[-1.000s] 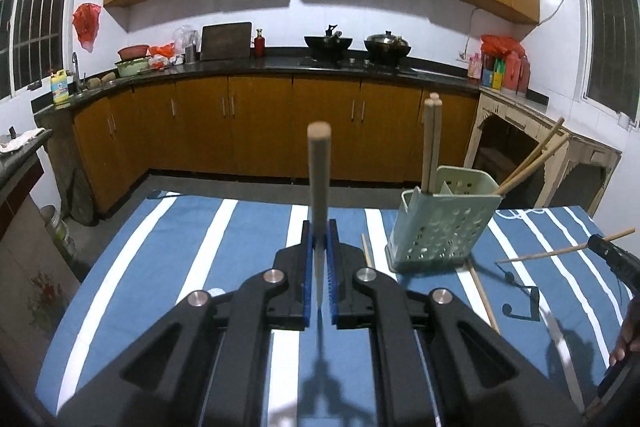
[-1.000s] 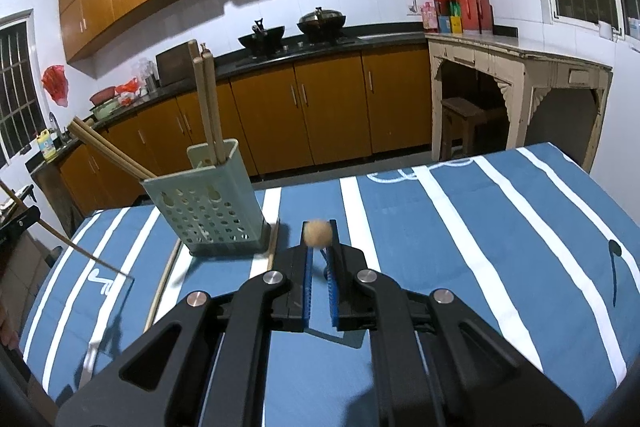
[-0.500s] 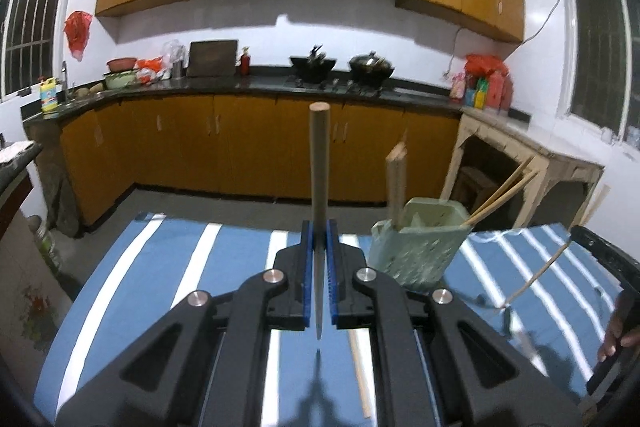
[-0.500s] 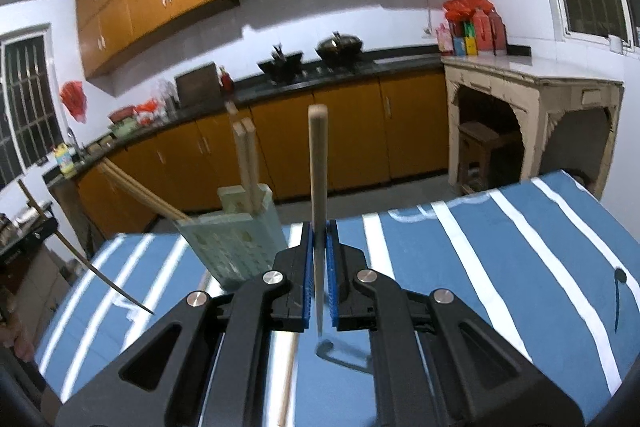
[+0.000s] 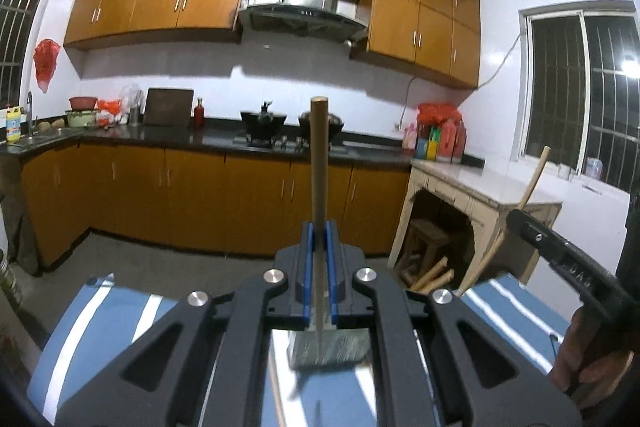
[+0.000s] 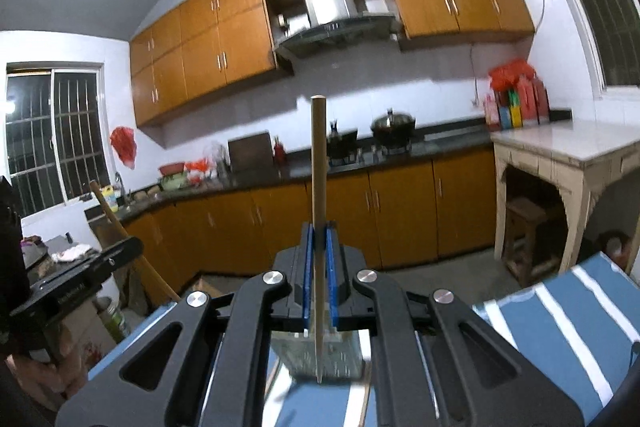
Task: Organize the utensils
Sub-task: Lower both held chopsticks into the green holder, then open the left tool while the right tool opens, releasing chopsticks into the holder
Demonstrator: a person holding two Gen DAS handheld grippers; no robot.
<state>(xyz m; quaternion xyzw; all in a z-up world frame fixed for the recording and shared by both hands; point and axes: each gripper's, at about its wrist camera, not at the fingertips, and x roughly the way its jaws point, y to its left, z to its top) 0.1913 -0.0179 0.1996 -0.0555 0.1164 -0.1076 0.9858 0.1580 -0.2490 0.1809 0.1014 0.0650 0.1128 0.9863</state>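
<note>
Two wooden chopsticks held upright, one per gripper, above a pale green perforated holder.

One slim wooden chopstick (image 5: 319,163) is clamped between the closed blue pads of the left gripper (image 5: 319,247); a second chopstick (image 6: 319,163) is clamped likewise in the right gripper (image 6: 319,247). Below both tips, the single green holder (image 5: 340,347) is seen on the blue white-striped tablecloth (image 6: 560,315), largely hidden by the black gripper bodies. Orange kitchen cabinets (image 5: 192,203) are seen behind.
</note>
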